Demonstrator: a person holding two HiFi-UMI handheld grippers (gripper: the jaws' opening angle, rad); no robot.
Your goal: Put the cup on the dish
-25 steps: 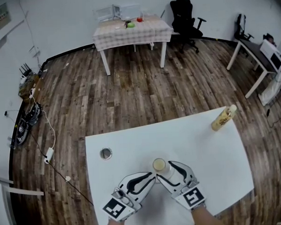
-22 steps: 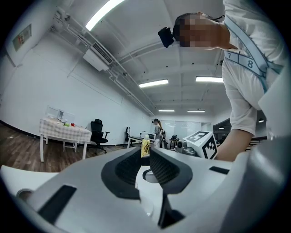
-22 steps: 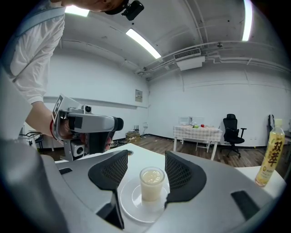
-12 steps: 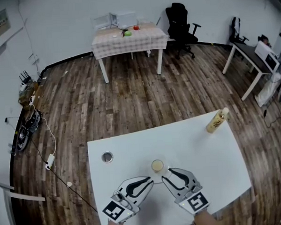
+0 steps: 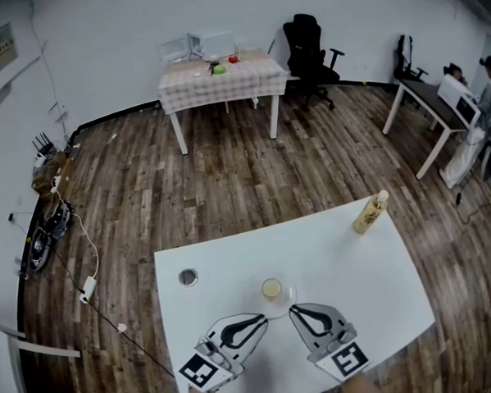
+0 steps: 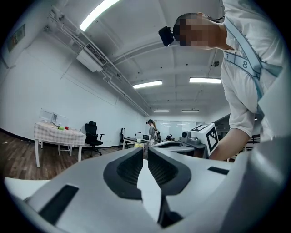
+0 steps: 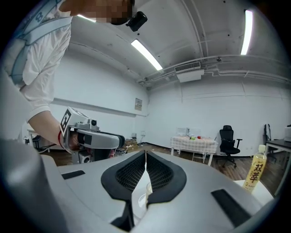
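A cup [image 5: 272, 289] of pale yellow liquid stands upright on a clear dish [image 5: 286, 303] near the front middle of a white counter [image 5: 356, 268], as the head view shows. Just short of it, on the person's side, the left tongs [image 5: 264, 320] and the right tongs [image 5: 292, 310] hover side by side with their tips angled toward each other. Neither touches the cup or the dish.

In the left gripper view, the left tongs [image 6: 146, 149] have their jaws pressed together at the tips with nothing between them. The right tongs [image 7: 145, 152] have just been closing. Their jaws now stand together as well, and they are empty (the cup shows only as a pale sliver through the slit below the pads, out beyond them).

A yellow bottle [image 5: 369, 213] stands near the counter's far right corner, well apart from the dish. A round metal grommet [image 5: 187, 277] sits in the counter to the cup's left. Beyond the counter, on the wooden floor [image 5: 228, 176], are a table with a checked cloth [image 5: 220, 72] and a black office chair [image 5: 307, 42].
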